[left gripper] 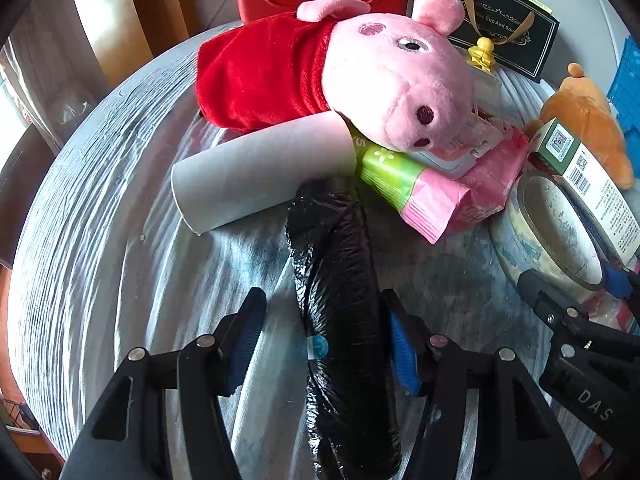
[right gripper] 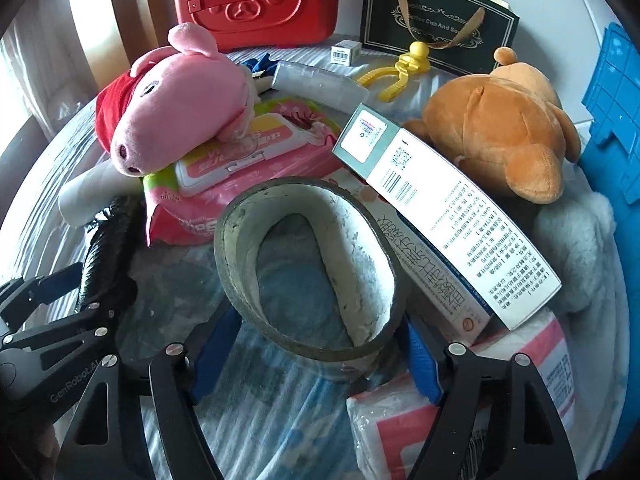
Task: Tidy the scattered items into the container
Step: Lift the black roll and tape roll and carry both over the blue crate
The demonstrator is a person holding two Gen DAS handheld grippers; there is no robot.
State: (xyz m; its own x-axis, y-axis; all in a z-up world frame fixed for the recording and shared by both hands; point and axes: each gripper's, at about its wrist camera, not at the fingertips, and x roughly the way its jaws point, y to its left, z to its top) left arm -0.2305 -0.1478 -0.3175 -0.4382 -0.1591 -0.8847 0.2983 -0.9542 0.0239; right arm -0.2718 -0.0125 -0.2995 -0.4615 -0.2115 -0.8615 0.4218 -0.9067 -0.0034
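A black plastic-wrapped roll (left gripper: pixel 340 264) lies lengthwise on the striped bedding between the jaws of my left gripper (left gripper: pixel 322 300). The right pad (left gripper: pixel 402 356) sits against the roll, while a gap shows at the left pad, so the gripper is open. My right gripper (right gripper: pixel 320 320) straddles a grey tape roll (right gripper: pixel 236 248). Its blue pads (right gripper: pixel 216 352) stand close beside the tape without visibly squeezing it. In the left wrist view the same tape roll (left gripper: pixel 516 236) and the right gripper (left gripper: pixel 576 284) appear at the right edge.
A pink pig plush (right gripper: pixel 180 112) rests on a pink wipes pack (right gripper: pixel 240 160), beside a white tube (left gripper: pixel 260 168). A long white box (right gripper: pixel 440 208), an orange bear plush (right gripper: pixel 492 128), a yellow toy (right gripper: pixel 404 68), a red bear case (right gripper: pixel 256 0), a black gift bag (right gripper: pixel 436 24) and a blue crate (right gripper: pixel 612 120) crowd the bed.
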